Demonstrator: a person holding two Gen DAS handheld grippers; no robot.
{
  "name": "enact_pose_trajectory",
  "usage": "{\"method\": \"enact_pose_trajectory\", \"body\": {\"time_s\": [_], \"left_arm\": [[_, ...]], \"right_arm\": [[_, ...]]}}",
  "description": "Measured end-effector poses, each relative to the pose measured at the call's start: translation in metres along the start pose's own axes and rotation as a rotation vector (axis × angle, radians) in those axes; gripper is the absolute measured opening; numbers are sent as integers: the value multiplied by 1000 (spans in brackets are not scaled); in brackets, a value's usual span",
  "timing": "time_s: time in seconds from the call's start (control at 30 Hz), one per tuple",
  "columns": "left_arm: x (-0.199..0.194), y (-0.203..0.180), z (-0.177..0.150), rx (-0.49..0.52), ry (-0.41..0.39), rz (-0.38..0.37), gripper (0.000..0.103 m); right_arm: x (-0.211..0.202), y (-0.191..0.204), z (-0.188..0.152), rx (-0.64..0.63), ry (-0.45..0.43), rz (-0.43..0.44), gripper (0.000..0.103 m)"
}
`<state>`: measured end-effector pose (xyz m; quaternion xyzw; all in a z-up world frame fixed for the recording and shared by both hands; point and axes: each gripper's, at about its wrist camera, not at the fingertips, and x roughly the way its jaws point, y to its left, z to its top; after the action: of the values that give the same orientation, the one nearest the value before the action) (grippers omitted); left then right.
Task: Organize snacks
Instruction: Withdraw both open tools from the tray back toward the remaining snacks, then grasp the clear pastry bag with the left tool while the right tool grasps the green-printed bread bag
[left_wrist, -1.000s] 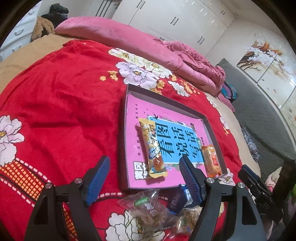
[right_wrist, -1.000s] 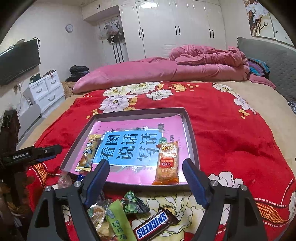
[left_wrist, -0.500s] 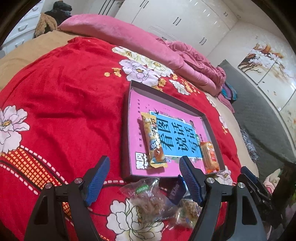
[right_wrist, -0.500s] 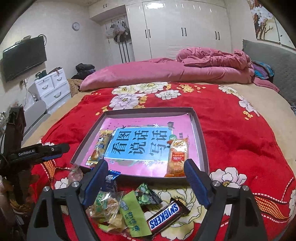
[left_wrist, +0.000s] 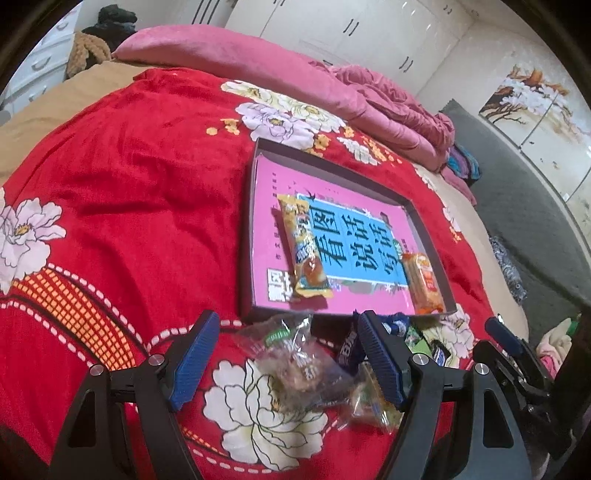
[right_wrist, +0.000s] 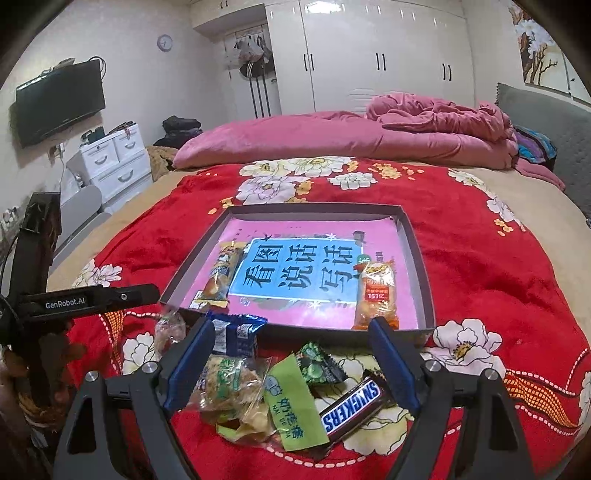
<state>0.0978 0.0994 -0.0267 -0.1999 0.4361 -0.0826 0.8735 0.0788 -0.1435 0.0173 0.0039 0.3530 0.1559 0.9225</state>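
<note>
step: I'm mid-sort, two packs placed, rest loose on the red blanket (right_wrist: 498, 280) in front of the tray.
tray (right_wrist: 415, 243): shallow box with pink printed base, lying flat on the blanket.
in tray: yellow snack pack (left_wrist: 303, 251) along the left side, orange biscuit pack (right_wrist: 376, 291) at the right near corner. Well apart, both flat.
loose pile: Snickers bar (right_wrist: 352, 404), green strip pack (right_wrist: 291, 402), dark green wrapped sweet (right_wrist: 319, 365), clear bag of nuts (right_wrist: 229, 384), blue pack (right_wrist: 236, 332) touching the tray's near wall.
left gripper (left_wrist: 286, 362): jaws wide, holding nothing, hovering over a clear bag (left_wrist: 295, 358) just in front of the tray.
right gripper (right_wrist: 291, 363): jaws wide, holding nothing, straddling the pile; the Snickers bar lies just inside its right finger.
next, my read: pick one item, probably Snickers or the green strip pack. Drop lower, centre the jaws on that one only, close across the narrow side.
risk: items overlap, so a low close could drag a neighbour. The clear bags look crinkly and slippery.
drop zone: open middle of the tray between the two placed packs.
</note>
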Motion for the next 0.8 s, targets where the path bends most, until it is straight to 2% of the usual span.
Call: {"method": "enact_pose_trajectory", "body": {"time_s": [0.8], "left_arm": [[4, -7, -23, 27, 64, 49, 79]], "right_arm": [[4, 37, -23, -79, 63, 57, 85]]}}
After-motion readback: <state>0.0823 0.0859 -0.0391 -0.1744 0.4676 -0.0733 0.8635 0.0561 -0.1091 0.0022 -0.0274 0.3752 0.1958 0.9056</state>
